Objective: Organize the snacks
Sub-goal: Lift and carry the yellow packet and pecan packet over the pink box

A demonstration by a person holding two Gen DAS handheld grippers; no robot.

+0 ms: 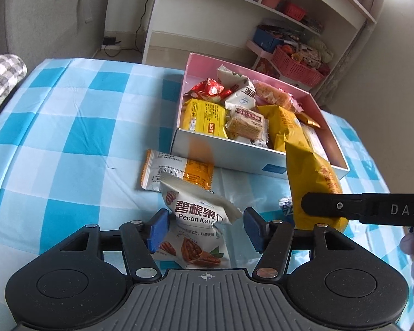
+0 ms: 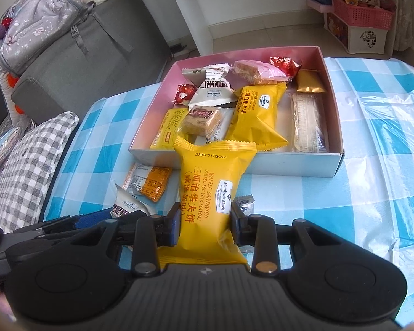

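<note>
Far ahead of the tongs stands a white shelf [image 1: 265, 8] holding a pink basket [image 1: 295, 66]; a checked cushion [image 2: 27, 162] and grey backpack [image 2: 41, 19] lie left.

Yellow waffle packet [image 2: 207, 193] upright, near snack-filled box [image 2: 334, 162]

Left tool [image 1: 205, 227] spread wide, right tool [image 2: 205, 224] clamped, both pointing forward

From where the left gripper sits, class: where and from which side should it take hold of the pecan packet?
Grip the pecan packet across its puffed middle, near the folded upper part, coming straight on from the near side. It lies lengthwise between the open blue pads of the left gripper, so its side edges already face them. The far crimped end is flat and likely to slip.
</note>
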